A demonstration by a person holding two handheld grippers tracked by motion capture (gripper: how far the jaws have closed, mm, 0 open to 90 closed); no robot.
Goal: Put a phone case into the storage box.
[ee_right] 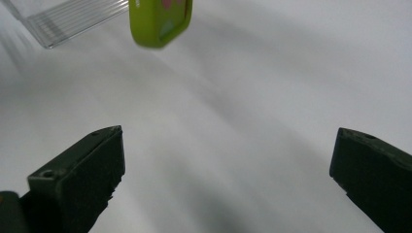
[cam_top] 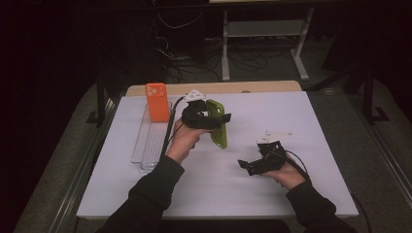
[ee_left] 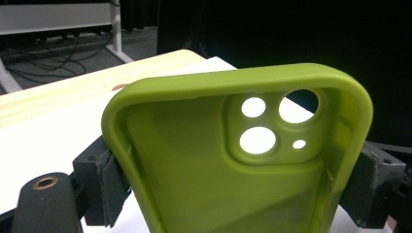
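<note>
Green silicone, a phone case [cam_top: 218, 123] is clamped across its width between the fingers [ee_left: 104, 182] of the left gripper [cam_top: 214, 119], held upright above the middle of the white worktop [cam_top: 291, 121], its hollow side with the camera cut-outs facing that gripper. Toward the near right corner, the right gripper [cam_top: 247, 166] hovers with fingers [ee_right: 92, 170] wide apart and nothing between them. An orange phone [cam_top: 157, 102] stands in a clear rack [cam_top: 150, 141] near the far left corner.

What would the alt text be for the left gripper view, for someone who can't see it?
A green phone case is clamped by its two long edges between the left gripper's black jaws, its hollow inside and camera cutouts facing the lens. Behind it lie the white table, a wooden edge and a dark room.
</note>
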